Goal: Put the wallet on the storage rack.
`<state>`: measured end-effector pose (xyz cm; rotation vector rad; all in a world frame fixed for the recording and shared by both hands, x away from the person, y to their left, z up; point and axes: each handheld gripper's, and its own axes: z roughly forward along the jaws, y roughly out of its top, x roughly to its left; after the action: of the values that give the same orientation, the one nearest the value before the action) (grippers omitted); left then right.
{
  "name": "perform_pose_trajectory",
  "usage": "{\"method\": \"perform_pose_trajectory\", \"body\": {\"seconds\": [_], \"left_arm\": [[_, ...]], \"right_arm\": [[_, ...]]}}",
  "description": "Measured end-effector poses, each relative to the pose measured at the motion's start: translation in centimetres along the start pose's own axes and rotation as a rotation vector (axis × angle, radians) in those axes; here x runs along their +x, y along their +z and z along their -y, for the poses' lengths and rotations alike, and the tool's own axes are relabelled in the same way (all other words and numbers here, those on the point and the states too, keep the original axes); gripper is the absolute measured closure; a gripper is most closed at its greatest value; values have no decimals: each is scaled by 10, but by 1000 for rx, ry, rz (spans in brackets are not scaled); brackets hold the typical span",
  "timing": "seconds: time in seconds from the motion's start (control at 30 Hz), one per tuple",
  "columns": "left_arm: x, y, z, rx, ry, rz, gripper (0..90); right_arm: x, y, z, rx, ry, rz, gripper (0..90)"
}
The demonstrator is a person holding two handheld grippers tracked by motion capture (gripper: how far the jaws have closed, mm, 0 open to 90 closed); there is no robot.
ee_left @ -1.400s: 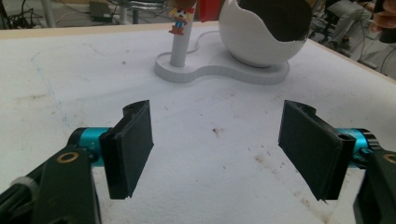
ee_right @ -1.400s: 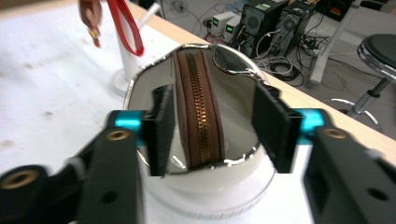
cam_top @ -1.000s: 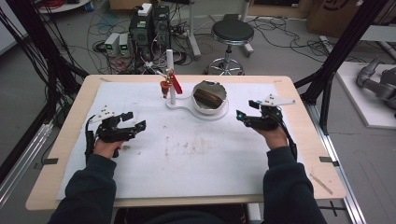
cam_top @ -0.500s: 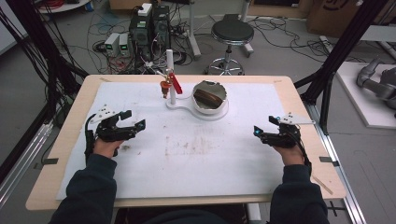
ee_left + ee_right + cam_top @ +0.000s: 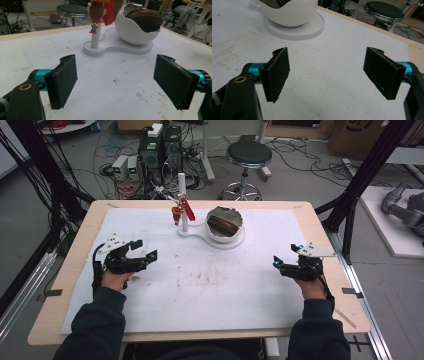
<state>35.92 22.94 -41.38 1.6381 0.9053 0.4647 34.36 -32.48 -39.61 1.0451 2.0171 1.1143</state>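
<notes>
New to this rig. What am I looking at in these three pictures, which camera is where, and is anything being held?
There is no robot arm here. A person sits at a table and holds a hand-held two-jaw tool in each hand: the left tool and the right tool.

The high view comes from a fixed camera above the person, looking forward and down. The other two come from a camera riding on each tool, looking along its black jaws: the left gripper view and the right gripper view.

On the white sheet stands a white stand with a post carrying a small figurine, and an egg-shaped white bowl with a brown zipped pouch inside.

Nothing is held: both tools have their jaws wide apart, over bare sheet, short of the stand.
</notes>
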Motion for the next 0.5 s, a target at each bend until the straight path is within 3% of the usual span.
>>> {"method": "perform_pose_trajectory", "body": {"seconds": [0.5], "left_arm": [[1,0,1,6,-6,-9,192]], "right_arm": [[-2,3,3,8,5,-9,217]]}}
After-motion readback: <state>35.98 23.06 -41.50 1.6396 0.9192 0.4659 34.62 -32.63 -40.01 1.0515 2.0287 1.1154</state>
